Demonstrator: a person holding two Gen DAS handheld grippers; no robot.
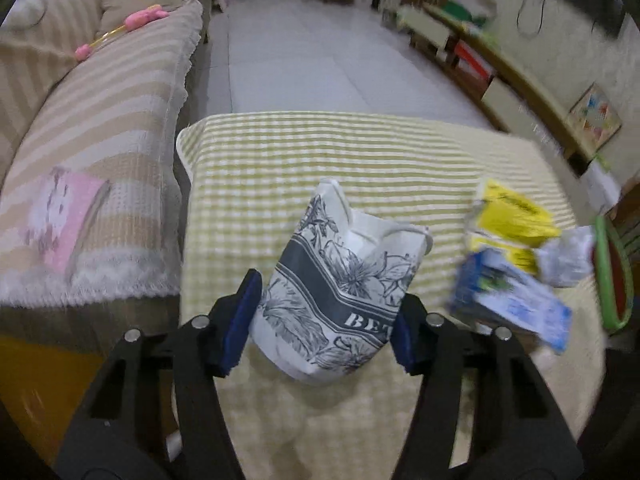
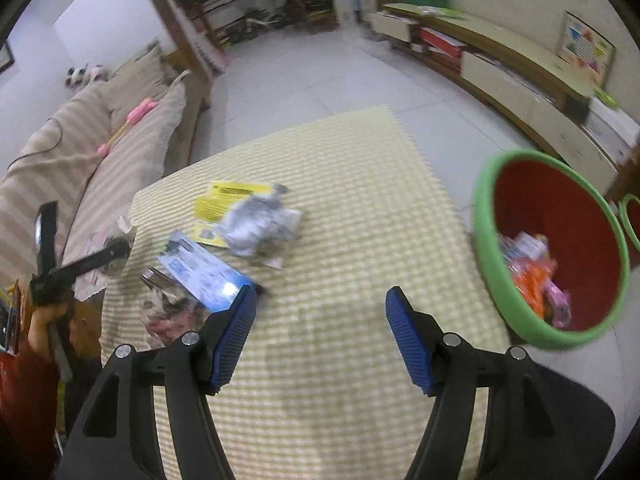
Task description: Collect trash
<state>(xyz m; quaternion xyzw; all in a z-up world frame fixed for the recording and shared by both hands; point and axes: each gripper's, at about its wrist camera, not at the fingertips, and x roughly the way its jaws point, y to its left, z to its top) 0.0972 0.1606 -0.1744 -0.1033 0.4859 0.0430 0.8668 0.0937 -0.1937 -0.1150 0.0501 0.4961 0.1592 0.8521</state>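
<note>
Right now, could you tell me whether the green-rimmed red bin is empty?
Not empty: the green-rimmed red bin holds orange and pink wrappers at its bottom.

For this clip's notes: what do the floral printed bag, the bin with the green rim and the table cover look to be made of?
Floral printed bag: probably matte paper; it keeps stiff creases and stands open.
Bin: green rim and red inside look dull and glare-free, so possibly felt or foam, though plastic can't be ruled out.
Table cover: woven cloth with a yellow-green check, seemingly puckered in texture and draped over the edge.
</note>
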